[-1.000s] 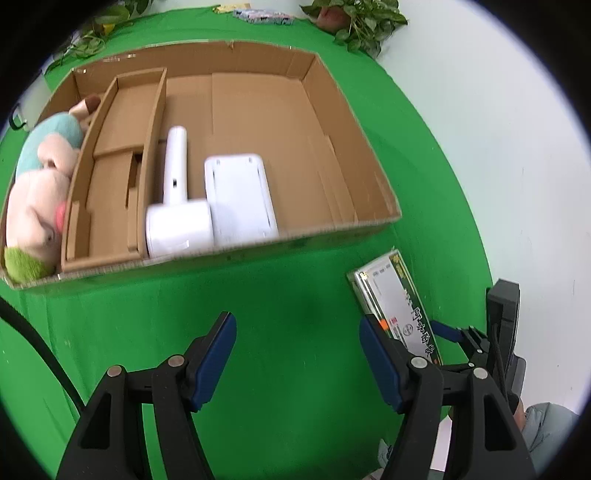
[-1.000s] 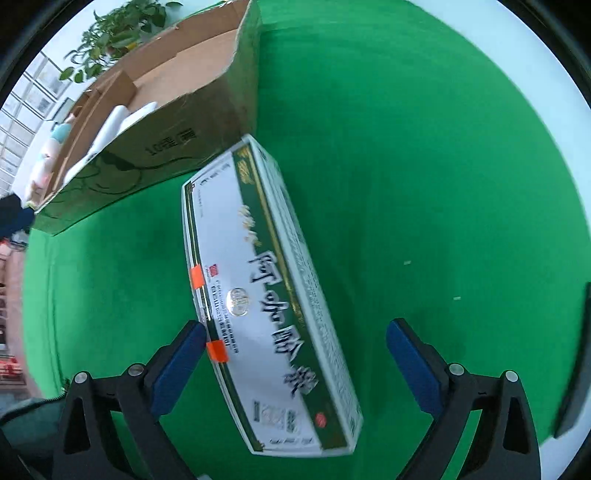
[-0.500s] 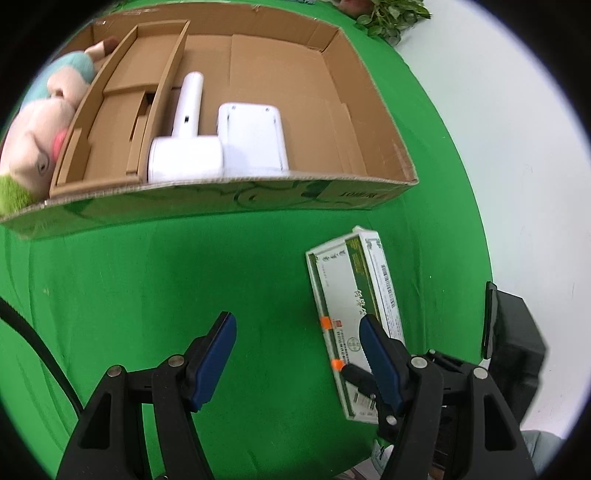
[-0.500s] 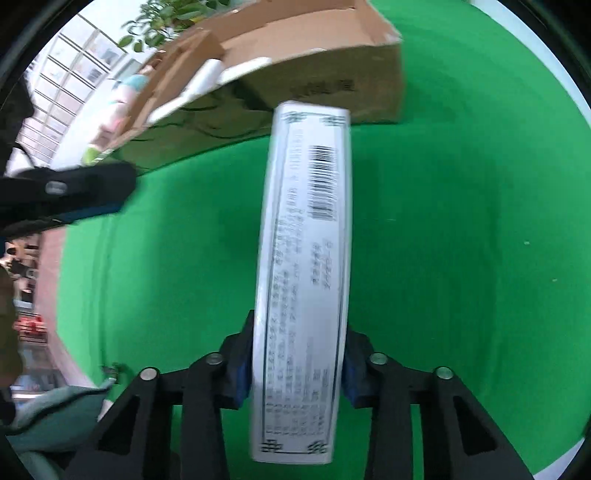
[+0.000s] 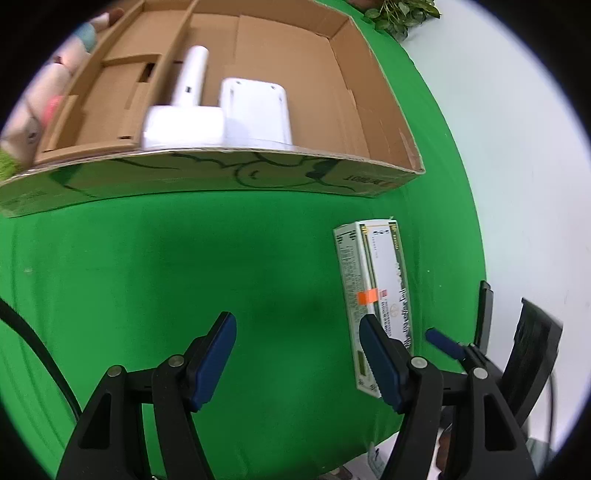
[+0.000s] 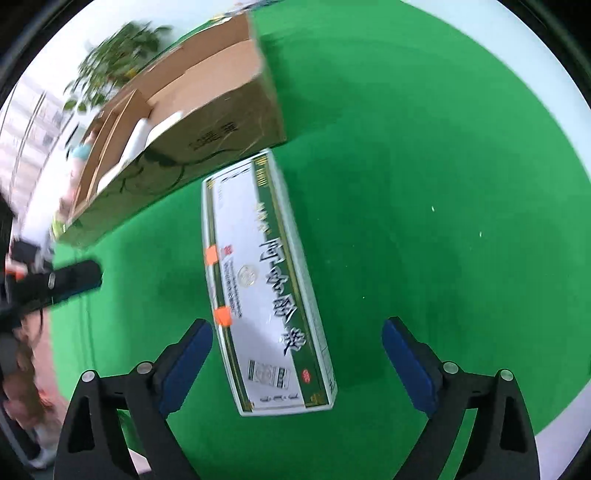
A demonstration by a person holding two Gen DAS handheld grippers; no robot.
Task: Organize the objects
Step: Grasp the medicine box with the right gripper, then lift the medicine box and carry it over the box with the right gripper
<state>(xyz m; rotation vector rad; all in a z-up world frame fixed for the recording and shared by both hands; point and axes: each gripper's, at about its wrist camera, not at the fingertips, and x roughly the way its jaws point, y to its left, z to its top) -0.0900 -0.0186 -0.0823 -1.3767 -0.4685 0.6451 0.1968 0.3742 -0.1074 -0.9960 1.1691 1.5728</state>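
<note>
A long white and green carton point(image 6: 258, 288) with orange stickers lies flat on the green cloth, printed face up. My right gripper point(image 6: 297, 365) hovers above its near end, pointing steeply down. Its jaws are opening and stand wide on either side of the carton, with neither pad touching it. In the left wrist view the same carton point(image 5: 373, 291) lies to the right, and a blue tip of the right gripper point(image 5: 443, 341) shows beside it. My left gripper point(image 5: 295, 365) is open and holds nothing, low over bare cloth.
A shallow cardboard box point(image 5: 258, 177) stands beyond the carton, holding a white handheld device point(image 5: 184, 122) and a flat white unit point(image 5: 255, 110) beside a cardboard divider. A plush toy point(image 5: 33, 110) lies at its left end. A potted plant point(image 5: 402, 14) stands at the far corner.
Half a second ago my right gripper was shut on the carton, held on its narrow edge. It has since let go and the carton lies flat. The left view has sunk closer to the cloth.
</note>
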